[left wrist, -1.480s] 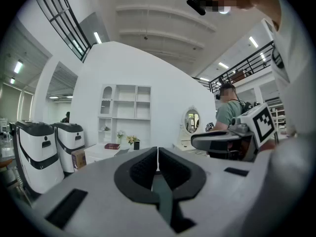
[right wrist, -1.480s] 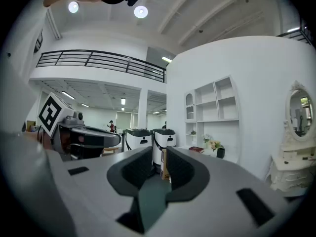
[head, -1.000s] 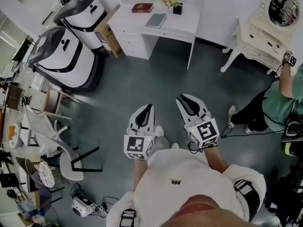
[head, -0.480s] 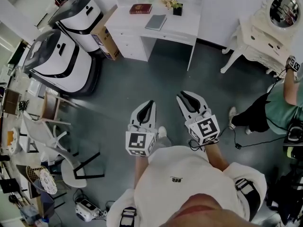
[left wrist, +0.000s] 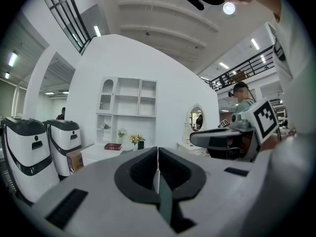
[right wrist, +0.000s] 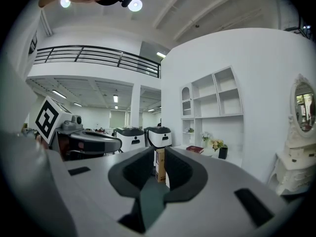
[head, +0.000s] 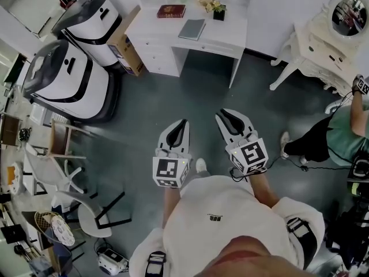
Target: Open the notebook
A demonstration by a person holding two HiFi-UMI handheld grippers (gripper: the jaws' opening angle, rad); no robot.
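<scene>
Notebook [head: 191, 29] lies closed by the front edge of the desk [head: 226, 37], well apart from the empty left gripper [head: 183, 122], jaws together, and right gripper [head: 222, 114], jaws slightly parted, presumably only carried toward it.

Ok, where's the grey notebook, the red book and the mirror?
grey notebook [head: 192, 29], head view, middle of its cover
red book [head: 171, 10], head view, middle of its cover
mirror [head: 347, 8], head view, middle of the glass
</scene>
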